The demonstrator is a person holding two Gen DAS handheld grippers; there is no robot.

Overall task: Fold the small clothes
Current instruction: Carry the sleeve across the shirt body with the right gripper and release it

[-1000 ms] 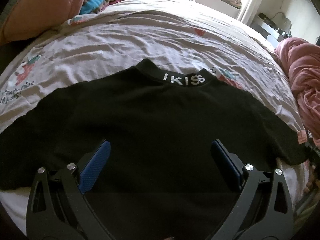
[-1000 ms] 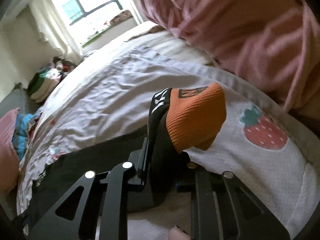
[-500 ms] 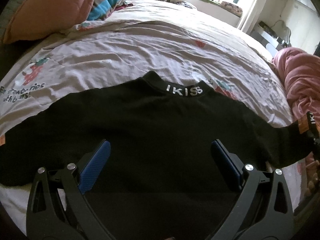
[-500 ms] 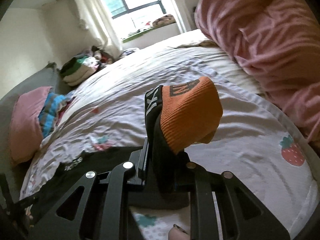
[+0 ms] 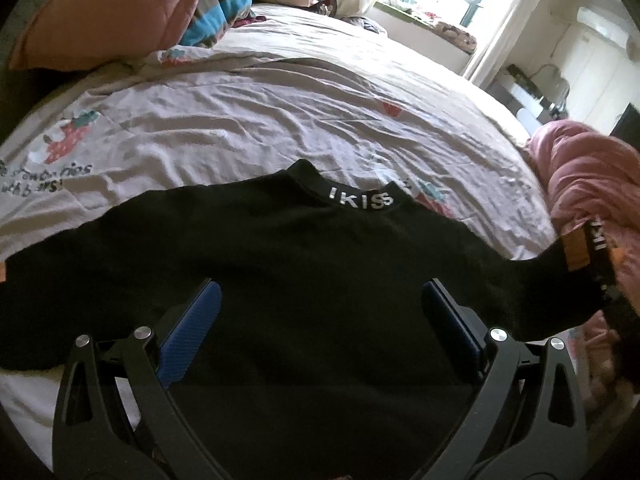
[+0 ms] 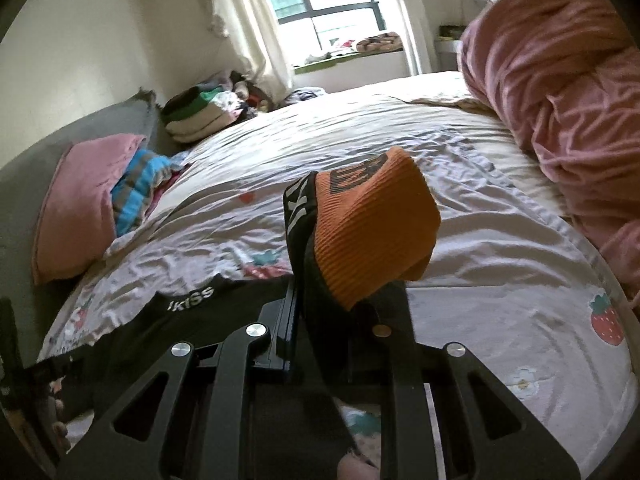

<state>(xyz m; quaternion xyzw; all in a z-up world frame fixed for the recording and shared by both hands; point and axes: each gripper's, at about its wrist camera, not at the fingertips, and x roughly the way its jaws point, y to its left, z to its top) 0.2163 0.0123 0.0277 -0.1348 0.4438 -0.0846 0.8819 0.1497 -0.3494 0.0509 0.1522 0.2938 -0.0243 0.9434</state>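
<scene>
A small black sweater [image 5: 280,264] with a white "IKISS" collar lies flat on the strawberry-print bed sheet [image 5: 248,120]. My left gripper [image 5: 320,320] is open, hovering over the sweater's lower body, blue pads wide apart. My right gripper [image 6: 344,320] is shut on the sweater's right sleeve near its orange cuff [image 6: 372,232] and holds it lifted off the bed. The lifted cuff also shows at the right in the left wrist view [image 5: 580,252]. The sweater's body and collar [image 6: 192,300] lie to the left below the right gripper.
A pink blanket heap [image 6: 560,88] lies along the bed's right side. A pink pillow [image 5: 108,8] and a striped blue cloth [image 5: 216,4] lie at the head end. Folded clothes [image 6: 200,116] are stacked by the window.
My right gripper has lifted the sleeve cuff and swung left, toward the sweater's body. The left gripper has drawn back a little, still open.
</scene>
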